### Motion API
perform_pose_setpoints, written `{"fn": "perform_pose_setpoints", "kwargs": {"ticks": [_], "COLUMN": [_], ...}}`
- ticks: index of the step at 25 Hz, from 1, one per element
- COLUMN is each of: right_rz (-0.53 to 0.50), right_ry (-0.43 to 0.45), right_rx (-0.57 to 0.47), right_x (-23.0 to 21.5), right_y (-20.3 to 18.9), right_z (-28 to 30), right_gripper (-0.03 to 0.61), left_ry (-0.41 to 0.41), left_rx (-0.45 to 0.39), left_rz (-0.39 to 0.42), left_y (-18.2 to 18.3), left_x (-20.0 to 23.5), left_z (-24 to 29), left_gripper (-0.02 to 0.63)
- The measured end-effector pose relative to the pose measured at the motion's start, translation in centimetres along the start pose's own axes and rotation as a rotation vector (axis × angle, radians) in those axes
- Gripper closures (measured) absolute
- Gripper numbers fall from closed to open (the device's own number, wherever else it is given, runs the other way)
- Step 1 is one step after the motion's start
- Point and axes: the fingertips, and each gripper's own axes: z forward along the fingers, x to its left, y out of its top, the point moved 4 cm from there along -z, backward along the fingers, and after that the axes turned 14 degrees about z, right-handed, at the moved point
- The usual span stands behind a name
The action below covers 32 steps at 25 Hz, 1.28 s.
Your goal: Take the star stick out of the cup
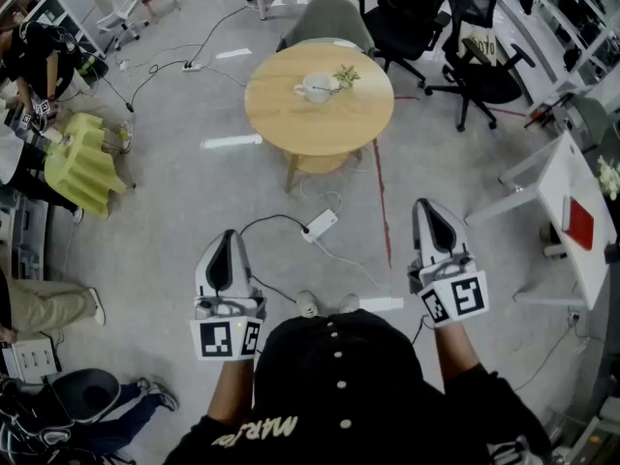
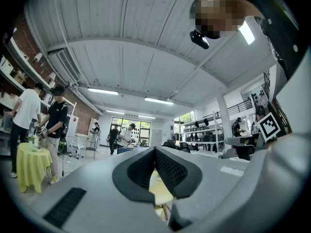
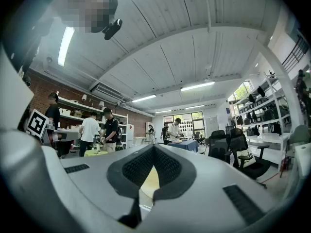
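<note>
A white cup (image 1: 316, 87) stands on a round wooden table (image 1: 291, 119) across the room. The star stick (image 1: 346, 74), pale green, shows at the cup's right side. Both grippers are held close to my body, far short of the table. My left gripper (image 1: 231, 234) has its jaws together with nothing in them. My right gripper (image 1: 427, 203) is likewise shut and empty. In the left gripper view the left gripper (image 2: 155, 150) points toward the table (image 2: 159, 194), seen low between the jaws. In the right gripper view the tips of the right gripper (image 3: 154, 147) meet above a sliver of the table (image 3: 150, 181).
A white power strip (image 1: 321, 225) and cables lie on the floor between me and the table. Black office chairs (image 1: 426, 13) and a grey chair (image 1: 329, 19) stand behind it. A yellow-green covered stand (image 1: 82, 163) and people are at left, a white desk (image 1: 579, 223) at right.
</note>
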Motion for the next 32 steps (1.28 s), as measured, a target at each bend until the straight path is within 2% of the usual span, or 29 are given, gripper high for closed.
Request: {"fn": "perform_pose_setpoints", "kwargs": {"ticks": [7, 11, 16, 18, 20, 21, 32], "right_rz": [0.007, 0.058, 0.054, 0.056, 0.059, 0.051, -0.014], "right_ry": [0.008, 0.055, 0.073, 0.079, 0.078, 0.070, 0.011], "right_rx": [-0.004, -0.032, -0.031, -0.030, -0.019, -0.014, 0.006], "right_x": [0.3, 0.5, 0.7, 1.0, 1.4, 1.6, 3.9], "right_y": [0.4, 1.0, 0.6, 0.3, 0.1, 0.1, -1.5], "right_z": [0.9, 1.1, 1.2, 1.3, 1.7, 2.0, 3.8], "right_gripper": [0.578, 0.578, 0.575, 0.525, 0.360, 0.312, 0.301], "left_ry": [0.000, 0.002, 0.002, -0.001, -0.007, -0.010, -0.062], "left_rx": [0.001, 0.010, 0.014, 0.011, 0.009, 0.008, -0.001], "left_rz": [0.017, 0.019, 0.016, 0.013, 0.011, 0.010, 0.001], "left_y": [0.2, 0.5, -0.1, -0.3, -0.3, -0.3, -2.1], "left_x": [0.4, 0.4, 0.7, 1.0, 1.5, 1.8, 5.4], "left_z": [0.7, 1.1, 1.2, 1.1, 1.1, 1.1, 1.5], "left_gripper": [0.611, 0.611, 0.611, 0.611, 0.611, 0.611, 0.611]}}
